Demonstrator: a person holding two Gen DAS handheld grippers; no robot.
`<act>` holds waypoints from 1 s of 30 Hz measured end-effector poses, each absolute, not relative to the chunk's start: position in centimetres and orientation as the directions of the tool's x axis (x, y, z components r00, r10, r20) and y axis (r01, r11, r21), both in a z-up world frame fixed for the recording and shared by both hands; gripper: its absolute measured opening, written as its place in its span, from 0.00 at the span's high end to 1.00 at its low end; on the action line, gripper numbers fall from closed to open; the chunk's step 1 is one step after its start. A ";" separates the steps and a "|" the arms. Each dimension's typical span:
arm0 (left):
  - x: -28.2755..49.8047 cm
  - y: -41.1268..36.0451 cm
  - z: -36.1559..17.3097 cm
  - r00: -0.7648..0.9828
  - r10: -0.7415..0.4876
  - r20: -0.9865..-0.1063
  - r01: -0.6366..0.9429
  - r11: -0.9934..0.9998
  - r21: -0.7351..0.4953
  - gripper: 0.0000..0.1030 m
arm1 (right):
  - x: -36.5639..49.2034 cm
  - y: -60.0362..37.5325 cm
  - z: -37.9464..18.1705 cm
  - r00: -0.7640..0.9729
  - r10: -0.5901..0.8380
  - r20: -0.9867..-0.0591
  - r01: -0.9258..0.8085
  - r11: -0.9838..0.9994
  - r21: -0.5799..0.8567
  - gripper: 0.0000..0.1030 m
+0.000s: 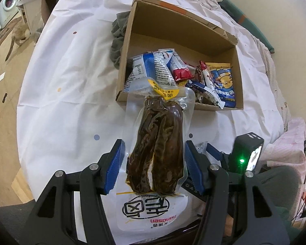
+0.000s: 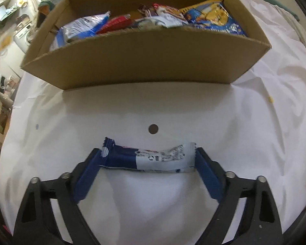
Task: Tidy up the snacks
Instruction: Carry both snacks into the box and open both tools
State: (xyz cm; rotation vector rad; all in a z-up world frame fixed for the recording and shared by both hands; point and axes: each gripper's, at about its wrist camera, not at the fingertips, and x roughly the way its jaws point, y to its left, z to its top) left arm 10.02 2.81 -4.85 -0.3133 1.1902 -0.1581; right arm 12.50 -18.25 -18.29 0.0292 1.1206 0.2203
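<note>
My left gripper (image 1: pixel 153 159) is shut on a clear vacuum pouch of dark brown food (image 1: pixel 161 138), its blue pads pressing the pouch's sides. The pouch's yellow-labelled end reaches over the near rim of an open cardboard box (image 1: pixel 239 77) that holds several snack packets (image 1: pixel 163 69). On the white cloth in front of that box (image 2: pixel 153 61), my right gripper (image 2: pixel 149 157) grips a blue and white snack bar (image 2: pixel 149 159) lengthwise. Both fingertips touch the wrapper's ends, and the wrapper is slightly buckled.
A white tablecloth (image 1: pixel 71 81) with small coloured dots covers the table. A grey cloth (image 1: pixel 118 36) lies bunched against the box's left wall. The right gripper's black housing with a green light (image 1: pixel 246 153) sits close to my left gripper's right side. Floor and a washing machine (image 1: pixel 8 2) lie far left.
</note>
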 end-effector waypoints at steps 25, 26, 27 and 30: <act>12.9 3.1 0.8 0.534 -0.246 -0.809 -0.014 0.954 -0.300 0.46 | 13.7 -23.2 -5.4 0.506 0.446 -0.739 -0.185 0.892 0.412 0.30; 13.8 3.0 1.0 0.533 -0.247 -0.809 -0.017 0.953 -0.302 0.46 | 14.4 -23.7 -4.8 0.514 0.455 -0.727 -0.184 0.887 0.424 0.30; 14.8 3.0 1.3 0.535 -0.245 -0.809 -0.029 0.951 -0.307 0.46 | 15.4 -24.2 -4.1 0.515 0.471 -0.716 -0.186 0.877 0.443 0.30; 17.6 2.4 1.4 0.543 -0.229 -0.808 -0.054 0.951 -0.305 0.46 | 18.1 -25.1 -2.9 0.529 0.477 -0.702 -0.191 0.873 0.449 0.30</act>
